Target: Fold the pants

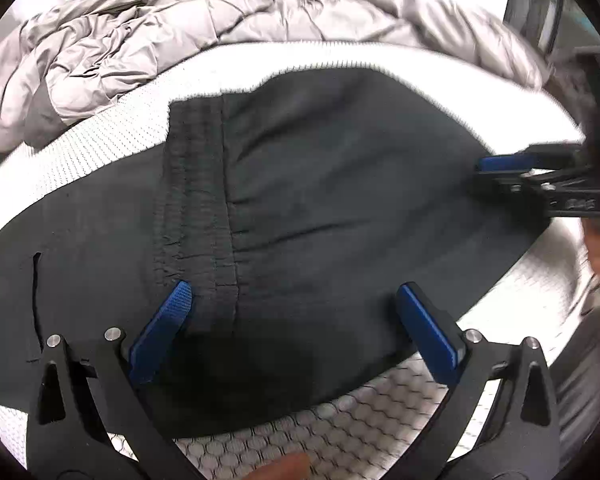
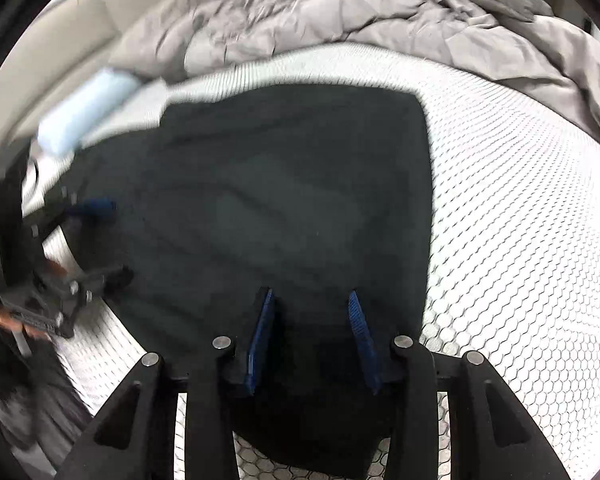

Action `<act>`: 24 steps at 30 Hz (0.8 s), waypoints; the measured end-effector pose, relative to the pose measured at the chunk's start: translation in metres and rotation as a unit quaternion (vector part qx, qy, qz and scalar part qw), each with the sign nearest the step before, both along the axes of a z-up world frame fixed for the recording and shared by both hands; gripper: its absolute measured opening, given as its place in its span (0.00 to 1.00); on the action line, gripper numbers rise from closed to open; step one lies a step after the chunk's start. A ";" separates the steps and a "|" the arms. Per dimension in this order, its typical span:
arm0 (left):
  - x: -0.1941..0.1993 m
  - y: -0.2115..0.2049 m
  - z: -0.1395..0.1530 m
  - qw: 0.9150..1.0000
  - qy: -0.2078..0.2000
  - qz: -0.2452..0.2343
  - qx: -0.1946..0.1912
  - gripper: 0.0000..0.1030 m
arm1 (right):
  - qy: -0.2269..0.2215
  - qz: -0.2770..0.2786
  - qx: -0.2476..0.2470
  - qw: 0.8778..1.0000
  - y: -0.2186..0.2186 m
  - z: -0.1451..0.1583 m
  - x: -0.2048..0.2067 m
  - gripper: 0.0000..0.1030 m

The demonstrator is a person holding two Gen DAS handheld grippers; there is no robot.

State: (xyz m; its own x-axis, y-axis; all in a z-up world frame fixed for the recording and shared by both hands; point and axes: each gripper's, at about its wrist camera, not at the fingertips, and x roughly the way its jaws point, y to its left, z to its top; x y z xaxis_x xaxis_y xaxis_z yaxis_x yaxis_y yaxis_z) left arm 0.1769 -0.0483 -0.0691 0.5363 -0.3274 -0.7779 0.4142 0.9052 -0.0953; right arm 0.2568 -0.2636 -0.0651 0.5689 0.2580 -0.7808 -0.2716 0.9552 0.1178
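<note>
dark pants (image 1: 320, 200) lie folded on mattress (image 2: 520, 220); left gripper (image 1: 292, 304) and right gripper (image 2: 310, 308) fingers released, poised over the cloth, likely for smoothing.

We observe the right claw (image 2: 312, 300) above the near part of the dark pants (image 2: 280, 200), its two blue pads parted with a clear gap and nothing clamped between them. The pants lie spread flat on a white mattress (image 2: 520, 220) with a honeycomb-patterned cover. At the left edge, blurred, we see the left claw (image 2: 96, 236) over the left border of the pants; its blue pad is visible, but its setting cannot be read. A crumpled grey duvet (image 2: 340, 20) lies along the far side of the mattress. A pale blue object (image 2: 84, 116), blurred, sits at upper left.
</note>
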 end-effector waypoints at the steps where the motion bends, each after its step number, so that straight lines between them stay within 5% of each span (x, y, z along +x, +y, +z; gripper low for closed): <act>1: 0.001 0.003 0.007 1.000 -0.004 0.004 -0.025 0.99 | -0.016 -0.006 0.005 1.000 0.001 0.006 0.000 0.39; 6: 0.045 0.000 0.010 0.997 0.001 0.051 -0.055 0.99 | -0.030 0.001 0.056 0.998 0.029 0.008 0.024 0.42; 10: 0.071 0.004 -0.015 0.996 0.030 0.078 0.007 1.00 | -0.003 0.025 0.000 1.000 0.044 -0.015 0.046 0.42; 14: 0.072 0.023 -0.014 0.995 0.045 0.090 -0.027 1.00 | -0.005 -0.039 -0.043 0.998 0.002 -0.011 0.040 0.42; 21: 0.043 0.020 0.026 0.994 -0.021 0.102 -0.029 0.99 | -0.027 -0.032 0.008 0.999 0.000 0.016 0.038 0.44; 24: 0.050 -0.002 0.033 0.997 -0.026 0.063 -0.045 0.99 | -0.018 -0.012 0.030 0.999 0.014 0.012 0.048 0.44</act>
State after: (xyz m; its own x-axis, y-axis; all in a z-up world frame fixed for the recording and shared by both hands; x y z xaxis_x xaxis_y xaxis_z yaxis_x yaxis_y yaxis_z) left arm 0.2269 -0.0503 -0.0365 0.6161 -0.3222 -0.7187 0.3036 0.9391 -0.1608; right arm 0.3052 -0.2493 -0.0529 0.6025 0.2899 -0.7436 -0.2538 0.9529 0.1659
